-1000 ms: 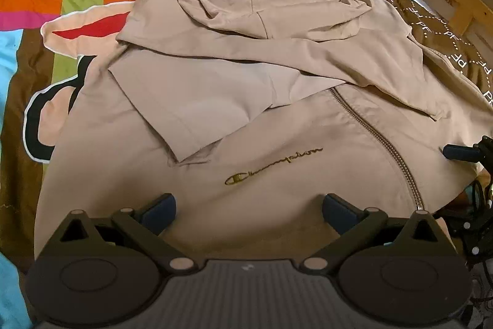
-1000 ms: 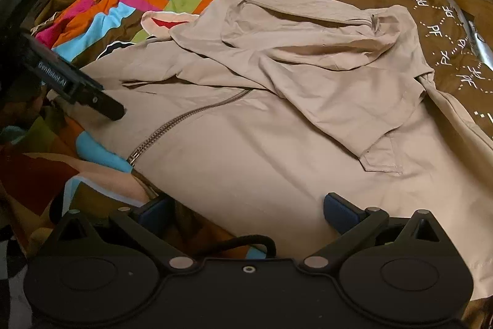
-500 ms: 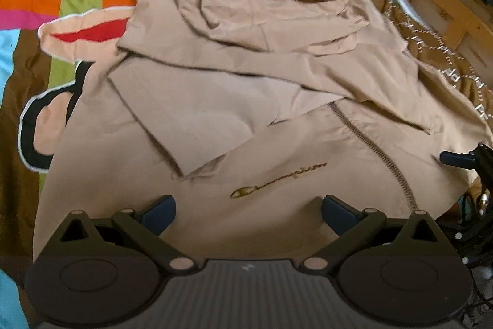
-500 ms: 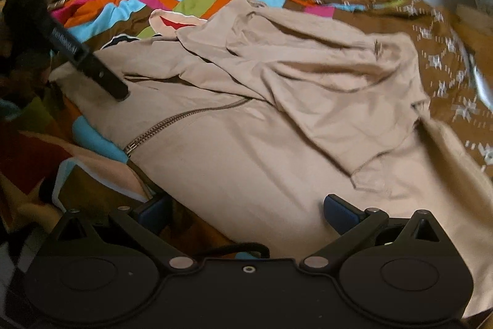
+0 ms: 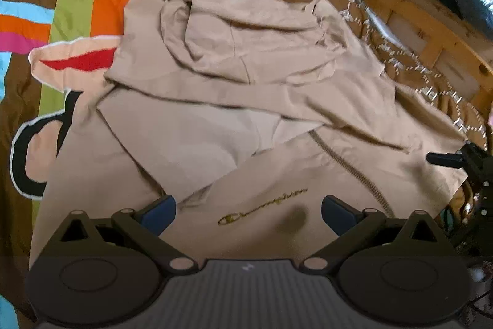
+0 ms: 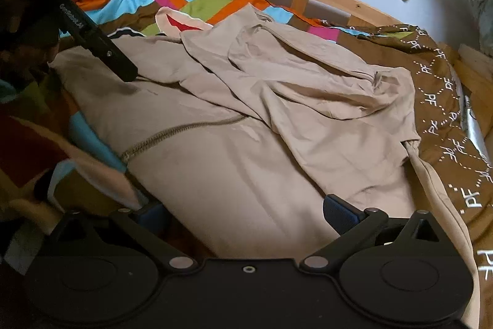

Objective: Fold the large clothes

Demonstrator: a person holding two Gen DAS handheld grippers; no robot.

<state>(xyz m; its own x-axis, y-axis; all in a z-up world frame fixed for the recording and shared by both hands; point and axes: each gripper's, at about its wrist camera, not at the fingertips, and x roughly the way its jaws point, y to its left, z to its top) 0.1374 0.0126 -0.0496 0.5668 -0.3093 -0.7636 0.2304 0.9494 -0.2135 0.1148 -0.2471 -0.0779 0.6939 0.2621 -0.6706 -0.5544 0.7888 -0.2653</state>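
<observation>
In the left wrist view, the left gripper (image 5: 248, 213) hovers with fingers spread and empty over the jacket (image 5: 234, 125), which lies on the bedspread (image 5: 77, 5) toward the bed's near edge, sleeves folded inward, likely ready for a hem grasp. In the right wrist view, the right gripper (image 6: 246, 213), also spread and empty, sits over the jacket's (image 6: 246, 168) near edge beside the zipper (image 6: 172, 133).

Each black tool (image 5: 248, 213) has blue-padded fingertips (image 5: 158, 210).

Beige jacket (image 5: 246, 119), multicoloured striped bedspread (image 5: 77, 5)
</observation>
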